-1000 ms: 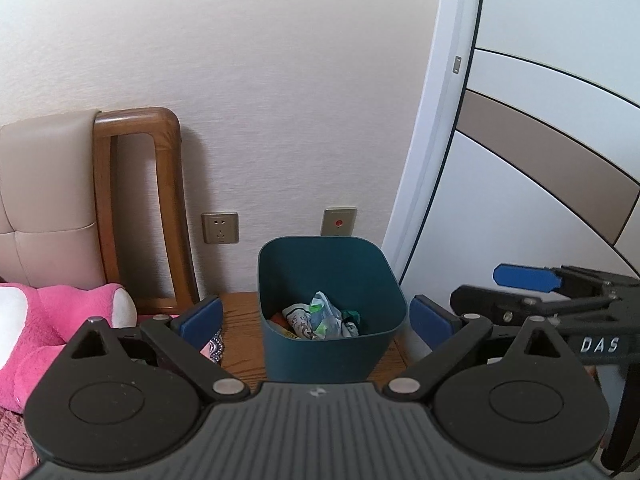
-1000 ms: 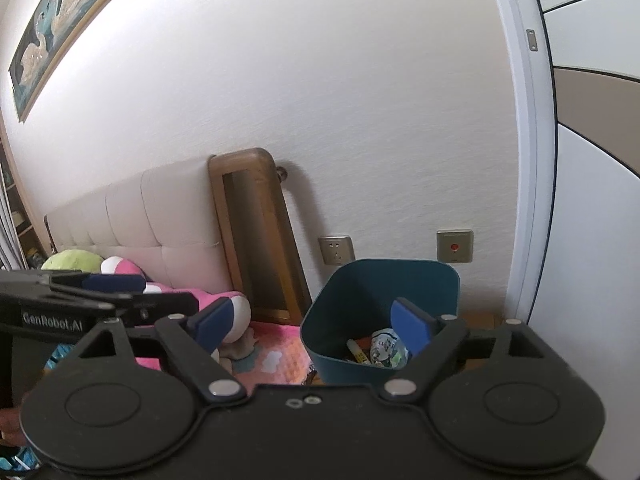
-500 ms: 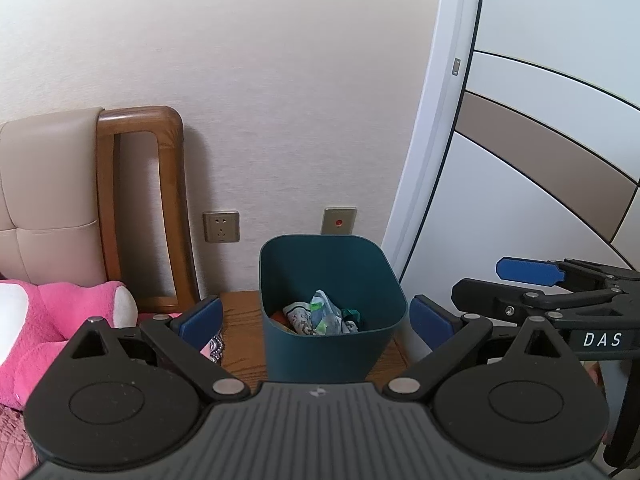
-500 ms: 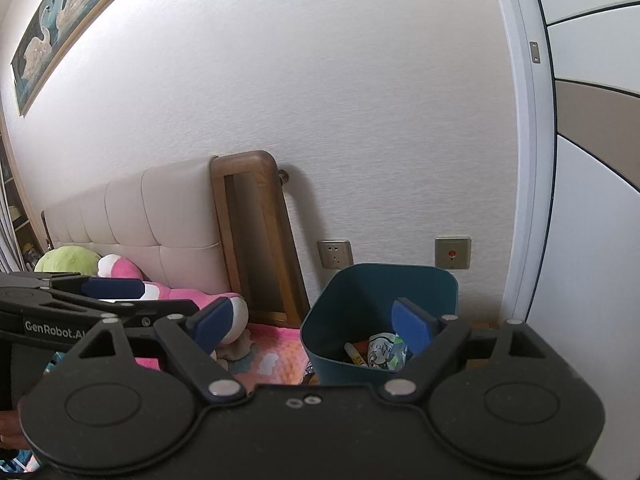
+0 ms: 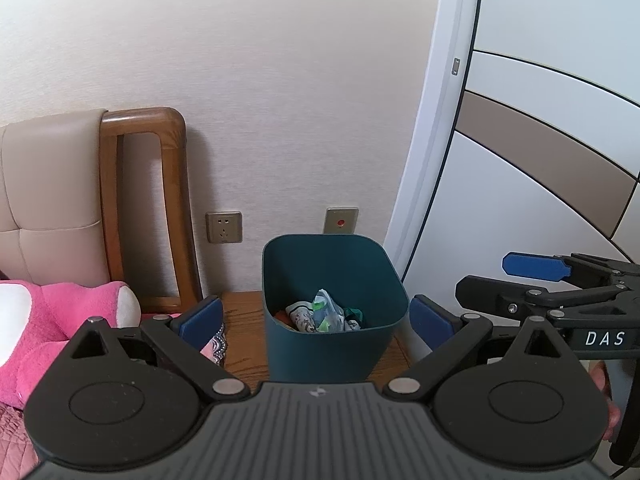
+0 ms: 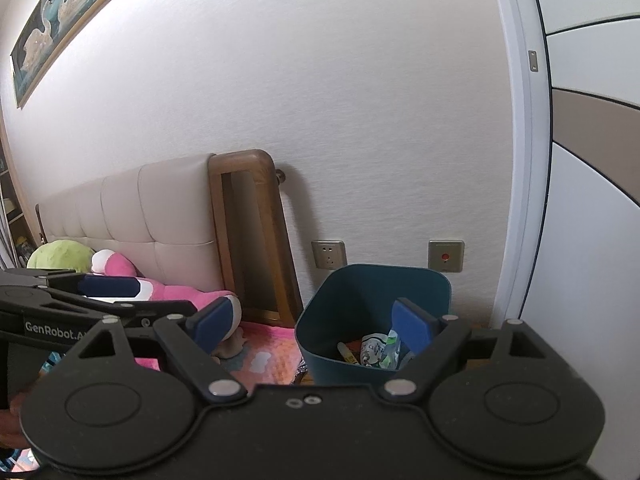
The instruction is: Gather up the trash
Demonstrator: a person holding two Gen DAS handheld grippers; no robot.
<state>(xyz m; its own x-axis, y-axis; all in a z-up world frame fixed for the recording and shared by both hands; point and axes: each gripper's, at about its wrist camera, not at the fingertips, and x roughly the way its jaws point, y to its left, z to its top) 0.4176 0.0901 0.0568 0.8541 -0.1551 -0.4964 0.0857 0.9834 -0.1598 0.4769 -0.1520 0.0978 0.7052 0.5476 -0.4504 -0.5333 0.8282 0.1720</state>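
Observation:
A dark teal trash bin (image 5: 328, 344) stands on a wooden bedside table (image 5: 242, 332) against the wall, holding crumpled wrappers (image 5: 326, 316). My left gripper (image 5: 316, 318) is open and empty, held back from the bin with its blue pads either side of it in view. In the right wrist view the same bin (image 6: 348, 320) sits lower right with wrappers and a pen-like item (image 6: 376, 352) inside. My right gripper (image 6: 312, 324) is open and empty too, and appears at the right edge of the left wrist view (image 5: 536, 280).
A padded beige headboard with a wooden frame (image 5: 144, 208) stands left of the bin. A pink plush toy (image 5: 48, 320) lies on the bed. Wall sockets (image 5: 224, 227) sit behind the bin. A white wardrobe door (image 5: 540, 200) rises at right.
Both grippers have risen slightly and drawn back a little; the bin sits a touch lower in view. Both stay open and empty.

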